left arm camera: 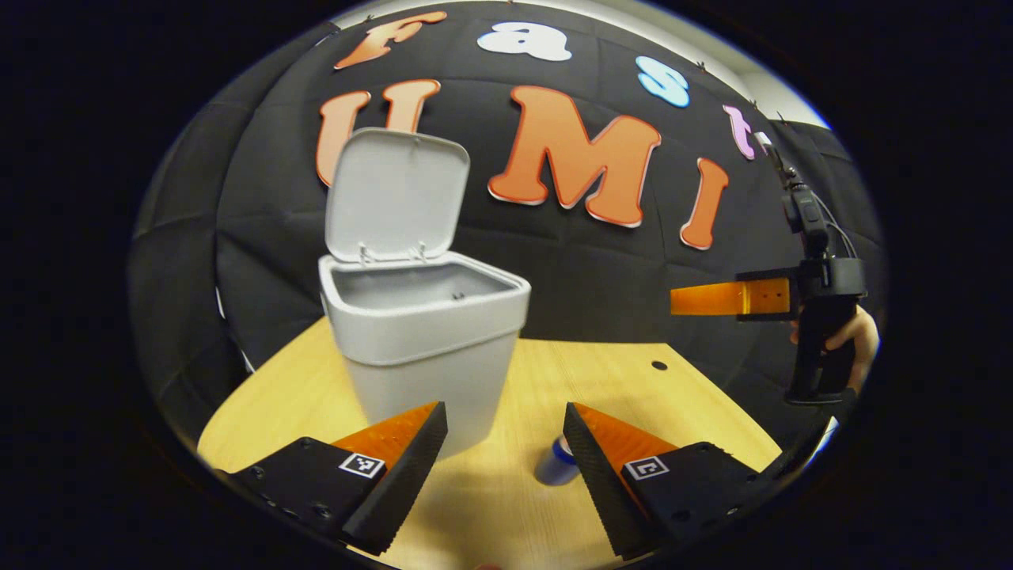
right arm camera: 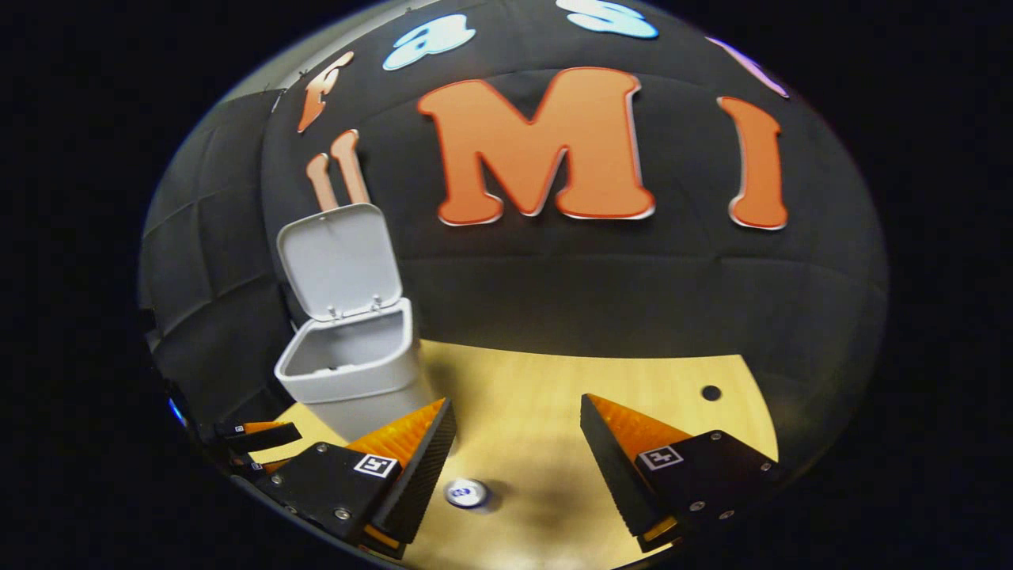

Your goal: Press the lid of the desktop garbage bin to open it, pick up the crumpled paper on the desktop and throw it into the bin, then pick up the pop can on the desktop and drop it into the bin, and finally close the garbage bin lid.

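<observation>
The grey desktop bin (left arm camera: 431, 356) stands on the wooden table (left arm camera: 696, 412) with its lid (left arm camera: 396, 194) swung up and open. A blue pop can (left arm camera: 554, 463) stands upright to the bin's right, partly behind one of my left fingers. My left gripper (left arm camera: 504, 419) is open and holds nothing, a little short of the bin and can. In the right gripper view the bin (right arm camera: 356, 380) with its raised lid (right arm camera: 340, 261) is at the left, and the can (right arm camera: 467, 492) sits below, seen from above. My right gripper (right arm camera: 518, 408) hangs open and holds nothing above the can.
A hand (left arm camera: 853, 339) holds the right gripper (left arm camera: 728, 297) high at the table's right side. The left gripper's fingers (right arm camera: 261, 434) show low beside the bin. The tabletop has a small dark hole (left arm camera: 658, 365) near its far right edge (right arm camera: 711, 392). Black cloth walls the booth behind.
</observation>
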A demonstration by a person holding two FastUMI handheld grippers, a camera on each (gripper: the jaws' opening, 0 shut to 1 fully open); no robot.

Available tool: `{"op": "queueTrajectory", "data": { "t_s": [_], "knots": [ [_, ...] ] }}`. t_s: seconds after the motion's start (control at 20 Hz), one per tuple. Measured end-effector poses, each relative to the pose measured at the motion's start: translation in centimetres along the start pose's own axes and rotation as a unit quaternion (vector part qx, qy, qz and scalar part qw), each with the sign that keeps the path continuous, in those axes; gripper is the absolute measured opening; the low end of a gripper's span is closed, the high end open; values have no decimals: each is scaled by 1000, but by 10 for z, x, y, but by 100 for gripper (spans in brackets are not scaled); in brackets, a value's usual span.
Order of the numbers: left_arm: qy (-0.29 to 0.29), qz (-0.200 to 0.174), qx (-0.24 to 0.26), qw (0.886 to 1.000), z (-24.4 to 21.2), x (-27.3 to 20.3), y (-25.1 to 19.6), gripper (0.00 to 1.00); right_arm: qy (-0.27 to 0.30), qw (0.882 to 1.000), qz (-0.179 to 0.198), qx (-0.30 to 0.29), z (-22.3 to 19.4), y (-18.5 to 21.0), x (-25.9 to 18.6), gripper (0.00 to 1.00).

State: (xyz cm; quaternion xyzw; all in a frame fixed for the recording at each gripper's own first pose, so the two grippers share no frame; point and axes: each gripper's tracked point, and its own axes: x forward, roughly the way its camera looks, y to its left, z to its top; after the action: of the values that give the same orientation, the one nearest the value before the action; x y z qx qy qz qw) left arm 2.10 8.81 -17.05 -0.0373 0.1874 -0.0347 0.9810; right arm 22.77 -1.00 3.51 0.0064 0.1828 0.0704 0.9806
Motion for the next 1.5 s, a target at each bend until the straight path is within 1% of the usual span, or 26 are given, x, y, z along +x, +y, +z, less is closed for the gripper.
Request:
{"op": "queueTrajectory", "data": {
  "t_s": [0.1,0.15,0.25,0.3,0.35,0.4,0.6,0.8,1.0,1.15,1.2,1.25,1.4,1.5],
  "knots": [
    [35,-29,-11,999,-30,19,-24,94,14,1000,-16,15,-17,-26,-12,94],
    [59,-37,-16,997,-46,29,-31,94,19,999,-22,23,-22,-36,-17,95],
    [116,-50,-27,992,-84,45,-46,95,22,999,-33,32,-30,-54,-29,95],
    [148,-58,-32,987,-103,47,-53,95,23,998,-38,34,-33,-62,-33,95],
    [175,-57,-35,982,-115,53,-57,95,24,998,-42,35,-34,-68,-38,95],
    [188,-55,-34,980,-120,62,-60,97,24,998,-46,37,-36,-75,-42,95],
    [202,-41,-16,978,-138,91,-61,96,26,997,-59,44,-41,-95,-53,95],
    [235,-35,6,971,-158,125,-65,97,32,996,-69,50,-45,-108,-62,95],
    [229,-35,23,973,-171,157,-71,97,40,995,-77,46,-50,-117,-64,95],
    [244,-18,35,969,-178,165,-68,96,46,995,-77,46,-55,-119,-65,95],
    [246,-8,37,969,-177,164,-67,92,49,995,-76,45,-58,-119,-66,95],
    [244,-11,32,969,-174,164,-70,86,52,995,-76,44,-60,-119,-66,95],
    [224,-23,15,974,-160,160,-72,81,55,995,-75,45,-61,-118,-66,95],
    [205,-31,12,978,-132,143,-73,81,53,995,-71,48,-58,-116,-66,95]
  ]
}}
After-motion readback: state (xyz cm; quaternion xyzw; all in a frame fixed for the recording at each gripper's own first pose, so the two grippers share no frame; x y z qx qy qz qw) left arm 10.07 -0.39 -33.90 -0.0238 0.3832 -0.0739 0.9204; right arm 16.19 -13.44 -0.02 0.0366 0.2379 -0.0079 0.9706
